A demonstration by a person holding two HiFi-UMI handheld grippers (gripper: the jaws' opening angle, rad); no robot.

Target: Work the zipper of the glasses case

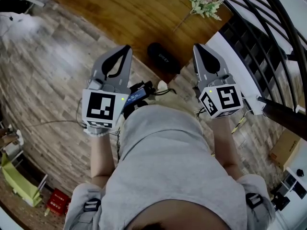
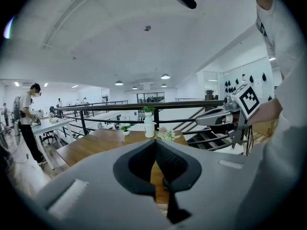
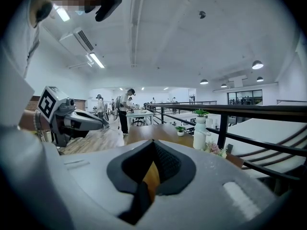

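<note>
The left gripper [image 2: 155,143] had its jaws pressed together with nothing between them, only the wood of the table [image 1: 120,13] showing through the gap behind the pads. The right gripper [image 3: 153,142] was closed the same way and just as empty. The person held both up in front of the chest, level with one another and apart, tips pointing forward, neither one touching anything. Each carried its marker cube [image 1: 101,108] at the back, close to the grey shirt [image 1: 168,162].

The case [image 1: 164,57], black and oval, lay ahead of the two grippers and between their lines, on the near corner of the table, close to its edge. Neither gripper was on it; the left tip was the nearer of the two, though still apart from it. I could not make out the zipper from where the head view looked down.

Farther along the table stood a small bunch of flowers [image 1: 205,1], and beside them a white bottle [image 2: 149,127] with a green sprig on top. A black railing [image 1: 268,18] ran past the table's far side and down the person's right. Under the person's feet was a plank floor [image 1: 43,80], with a red box [image 1: 57,201] and a green thing [image 1: 17,178] lying off to the left. Well away across the room, another person [image 2: 26,119] stood bent over a white desk [image 2: 48,124].
</note>
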